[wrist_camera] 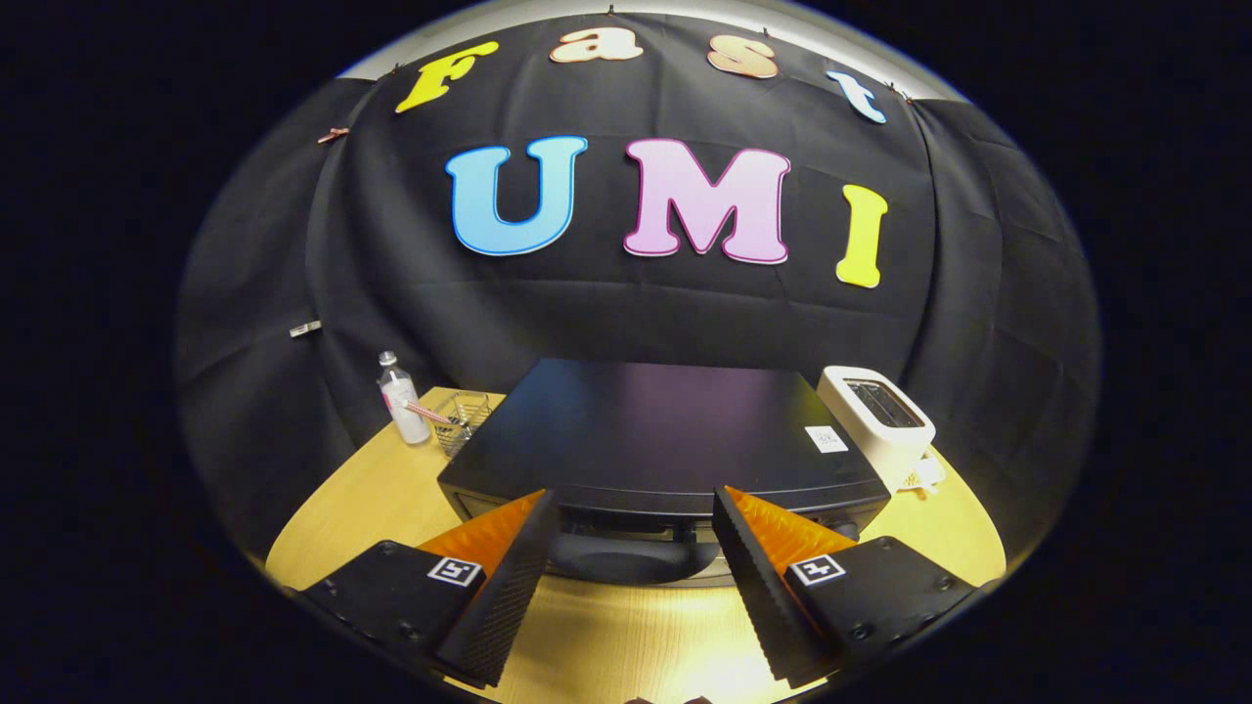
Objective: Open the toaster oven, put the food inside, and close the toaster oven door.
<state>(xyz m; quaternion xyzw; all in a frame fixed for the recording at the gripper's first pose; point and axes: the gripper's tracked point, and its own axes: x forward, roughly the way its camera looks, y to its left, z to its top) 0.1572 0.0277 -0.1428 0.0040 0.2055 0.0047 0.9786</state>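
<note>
Staged recording booth, not a lived-in kitchen: black cloth wall (pixel 626 313) pinned up behind a small round wooden table (pixel 381 499). Crowded with kitchen props: black toaster oven (pixel 655 430), white slot toaster (pixel 880 416), clear bottle (pixel 399 396), wire basket (pixel 462 418) (contents hard to tell). Gripper (pixel 626 508) fingers held apart before the oven's handle.

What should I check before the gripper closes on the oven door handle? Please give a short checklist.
1. Gripper fingers spread wide: ok.
2. Door handle sits between the fingers: ok.
3. Toaster oven door is closed, so it needs pulling: ok.
4. Fingers touching the handle already: cannot tell; they seem to flank it without pressing.
5. Bare table in front for the door to swing down: ok.
6. Food ready to go in: cannot tell.
</note>
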